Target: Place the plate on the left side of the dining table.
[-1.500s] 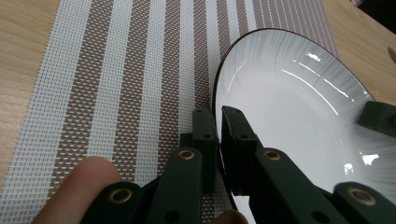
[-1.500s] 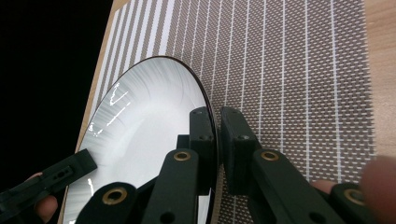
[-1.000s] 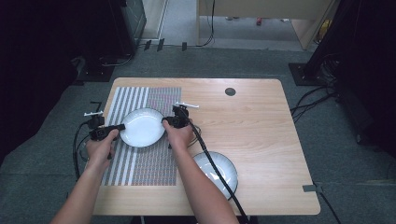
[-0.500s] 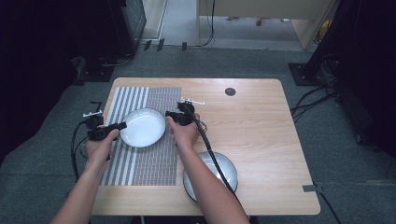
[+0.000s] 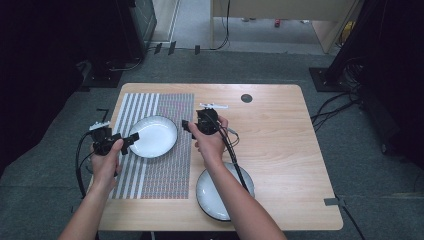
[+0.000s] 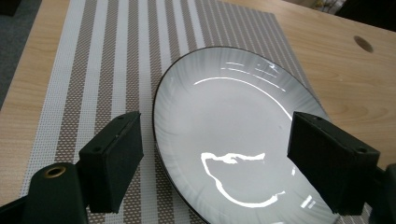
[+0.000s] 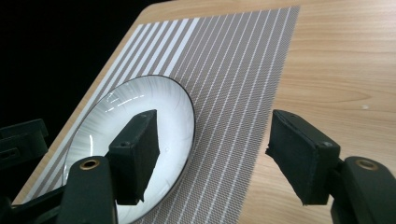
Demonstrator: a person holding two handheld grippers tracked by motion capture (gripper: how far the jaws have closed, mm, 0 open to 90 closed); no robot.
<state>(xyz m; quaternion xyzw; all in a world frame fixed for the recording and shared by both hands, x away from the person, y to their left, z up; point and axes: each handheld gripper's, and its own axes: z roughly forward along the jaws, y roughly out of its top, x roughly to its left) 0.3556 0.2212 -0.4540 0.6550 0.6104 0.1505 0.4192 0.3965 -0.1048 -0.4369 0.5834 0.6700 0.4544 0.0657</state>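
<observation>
A white plate with a dark rim [image 5: 155, 136] lies flat on a striped placemat [image 5: 150, 175] on the left half of the table. At the plate's left rim my left gripper [image 5: 129, 140] is open. In the left gripper view the plate [image 6: 229, 121] lies between and beyond the wide-apart jaws of the left gripper [image 6: 224, 158]. Just right of the plate my right gripper [image 5: 187, 125] is open too. In the right gripper view its jaws [image 7: 217, 149] stand over the placemat [image 7: 233, 70], with the plate [image 7: 173, 107] at their left.
A second white plate [image 5: 212, 192] sits on bare wood near the front edge, partly under the right forearm. A small dark round hole [image 5: 246, 98] is at the back of the table [image 5: 280, 145]. Cables trail from both grippers.
My right gripper has drawn back a little to the right, off the plate's rim. The plate and the left gripper have hardly moved.
</observation>
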